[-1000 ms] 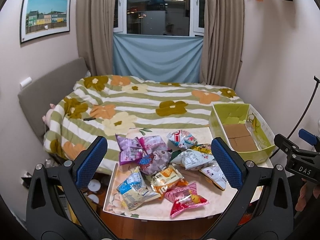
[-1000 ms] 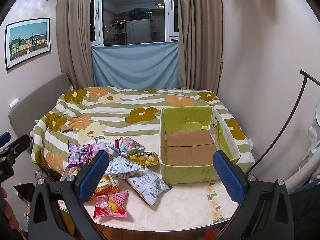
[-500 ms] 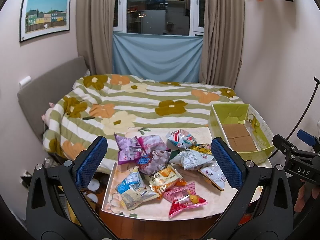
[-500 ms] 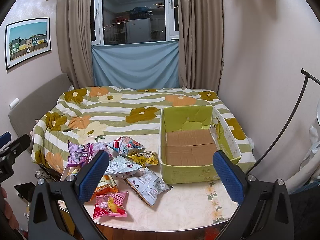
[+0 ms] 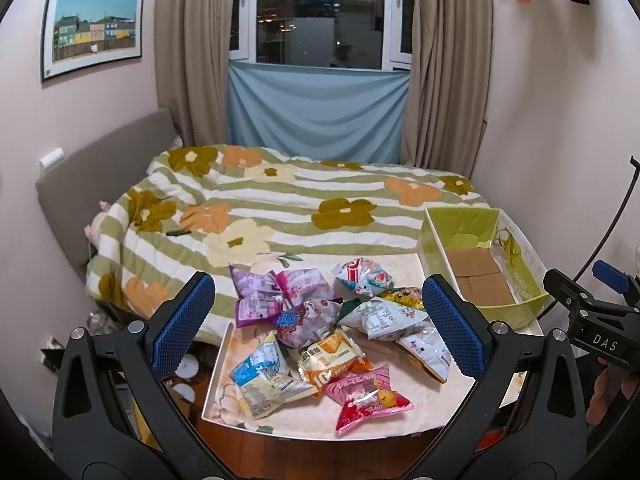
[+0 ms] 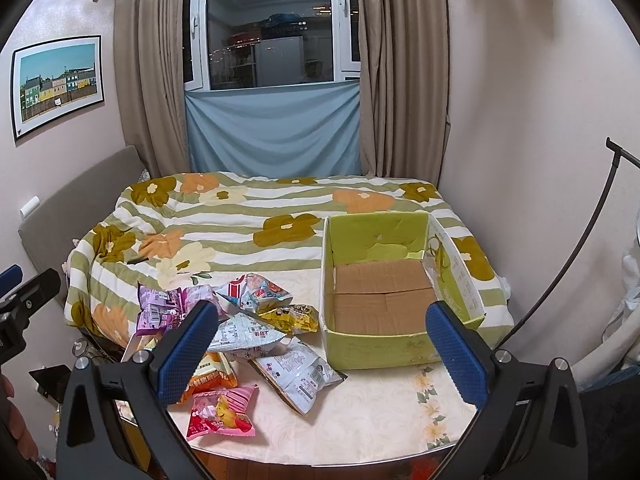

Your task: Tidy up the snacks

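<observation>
Several snack packets point(image 5: 320, 332) lie in a loose heap on the left part of the floral-topped table point(image 6: 380, 412), some overlapping, with a pink packet point(image 6: 222, 410) nearest the front edge and purple packets point(image 5: 260, 296) toward the bed. Just right of the heap stands a green cardboard box point(image 6: 400, 344), open-topped, its brown floor showing with no packet in it. The left gripper point(image 5: 320, 328) hangs above the heap, jaws spread wide, holding nothing. The right gripper point(image 6: 320, 348) hangs over the near side of the table, jaws equally wide, also holding nothing. A flower-patterned bedspread point(image 5: 280, 208) lies behind the table, below a curtained window point(image 6: 272, 28).
</observation>
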